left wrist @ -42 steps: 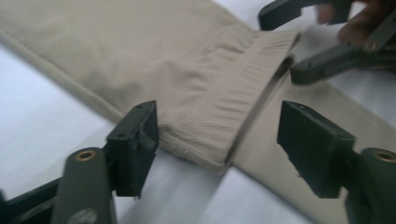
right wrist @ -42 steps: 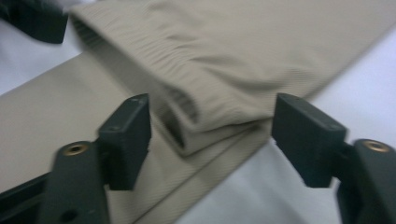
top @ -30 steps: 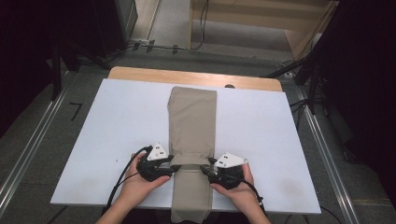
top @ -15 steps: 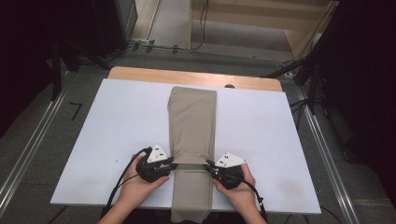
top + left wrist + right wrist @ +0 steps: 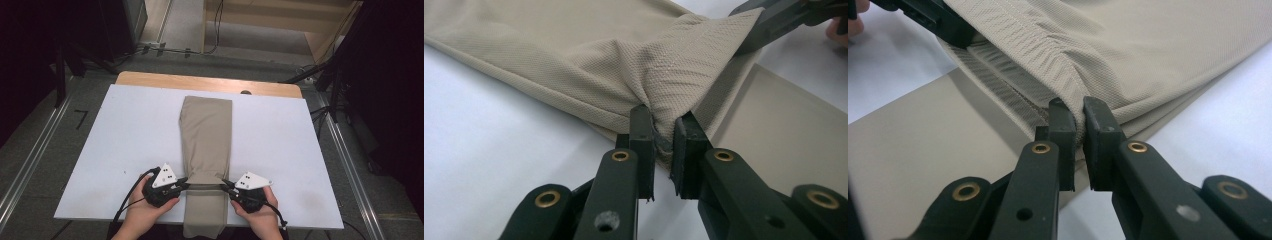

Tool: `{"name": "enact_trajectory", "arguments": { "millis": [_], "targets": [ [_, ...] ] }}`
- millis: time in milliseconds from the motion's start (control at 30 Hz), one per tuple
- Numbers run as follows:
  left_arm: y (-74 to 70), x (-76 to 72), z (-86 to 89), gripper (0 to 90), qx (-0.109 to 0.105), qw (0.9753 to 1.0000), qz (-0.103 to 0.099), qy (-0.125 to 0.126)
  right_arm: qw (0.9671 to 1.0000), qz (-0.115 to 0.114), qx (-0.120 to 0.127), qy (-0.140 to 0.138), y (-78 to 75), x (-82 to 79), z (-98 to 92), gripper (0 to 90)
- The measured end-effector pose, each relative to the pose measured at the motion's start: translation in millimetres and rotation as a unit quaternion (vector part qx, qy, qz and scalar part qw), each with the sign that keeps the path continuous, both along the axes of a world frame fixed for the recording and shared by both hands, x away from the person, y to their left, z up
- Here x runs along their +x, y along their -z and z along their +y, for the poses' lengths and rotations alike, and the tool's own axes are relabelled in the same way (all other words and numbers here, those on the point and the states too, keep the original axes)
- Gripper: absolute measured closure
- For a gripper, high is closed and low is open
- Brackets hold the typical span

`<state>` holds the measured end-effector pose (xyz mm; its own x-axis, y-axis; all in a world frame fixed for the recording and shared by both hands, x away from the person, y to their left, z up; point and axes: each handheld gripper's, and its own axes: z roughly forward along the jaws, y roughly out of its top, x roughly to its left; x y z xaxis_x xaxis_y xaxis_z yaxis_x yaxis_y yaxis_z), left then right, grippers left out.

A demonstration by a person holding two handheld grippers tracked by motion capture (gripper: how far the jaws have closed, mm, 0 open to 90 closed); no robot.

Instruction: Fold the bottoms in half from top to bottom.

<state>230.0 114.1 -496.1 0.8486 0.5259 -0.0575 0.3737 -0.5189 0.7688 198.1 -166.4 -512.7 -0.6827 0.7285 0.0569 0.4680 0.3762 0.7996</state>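
Low, both tongs (image 5: 182, 181) (image 5: 226, 185) pinching beige cloth (image 5: 206, 135)

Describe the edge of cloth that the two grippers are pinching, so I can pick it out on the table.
On the white table, a long khaki cloth lies lengthwise down the middle. Near the person's side, a fold edge crosses it, with the left gripper and right gripper shut on its two corners. It is the one raised, puckered edge; the cloth under it lies flat.
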Motion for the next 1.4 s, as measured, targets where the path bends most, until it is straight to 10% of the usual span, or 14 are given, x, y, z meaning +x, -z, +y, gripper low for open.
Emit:
{"name": "enact_trajectory", "arguments": {
  "millis": [733,867,967,1033,1233,1400],
  "targets": [
    [-6.2,-72.4,12.6,78.8,0.001,0.9958,0.046,0.079,0.9991,0.026,0.017,-0.029,-6.7,-85.2,0.5,79.0],
    [-15.0,-68.6,23.7,42.7,-0.081,0.9919,0.052,0.083,0.9981,0.014,0.051,-0.033,-13.9,-92.8,-8.3,45.9],
    [-21.4,-57.9,29.9,51.2,-0.150,0.9834,0.061,0.081,0.9926,0.002,0.118,-0.030,-24.0,-88.9,-21.7,58.9],
    [-17.7,-52.3,23.9,63.3,-0.126,0.9878,0.057,0.071,0.9911,-0.006,0.130,-0.029,-25.3,-82.7,-21.2,69.1],
    [13.5,-48.9,1.9,77.2,-0.020,0.9943,0.082,0.065,0.9975,0.036,0.056,-0.025,1.9,-61.3,6.7,81.2],
    [11.8,-50.7,8.9,72.2,-0.030,0.9939,0.083,0.067,0.9966,0.065,0.042,-0.027,13.6,-62.9,0.4,79.8]
  ]
}}
